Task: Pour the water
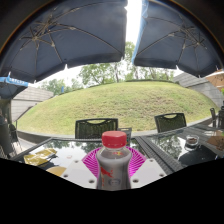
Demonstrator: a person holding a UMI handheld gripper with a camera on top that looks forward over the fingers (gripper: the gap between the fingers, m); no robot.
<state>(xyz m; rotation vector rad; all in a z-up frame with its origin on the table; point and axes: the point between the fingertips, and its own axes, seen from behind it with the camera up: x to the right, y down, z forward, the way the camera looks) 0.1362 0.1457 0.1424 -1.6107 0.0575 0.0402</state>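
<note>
One red-capped plastic bottle [114,162] between gripper [114,165] pads

A clear plastic bottle [114,163] carries a red screw cap and a red label band. Magenta pads [92,162] flank it at three and nine o'clock. At twelve o'clock, dark blue canopy umbrellas [70,35] spread above a green grass slope [115,103].

1. A glass-topped patio table [150,150] spreads out below, its surface mirroring sky and trees.
2. Two dark mesh-backed chairs stand at its far edge: one [96,128] near the middle, another [170,121] well apart from it.
3. Two large dark umbrellas [65,35] hang overhead.
4. A grassy slope [120,100] rises beyond, with trees [100,72] along its top.
5. Yellowish items [40,156] lie on the table; what they are is unclear.
</note>
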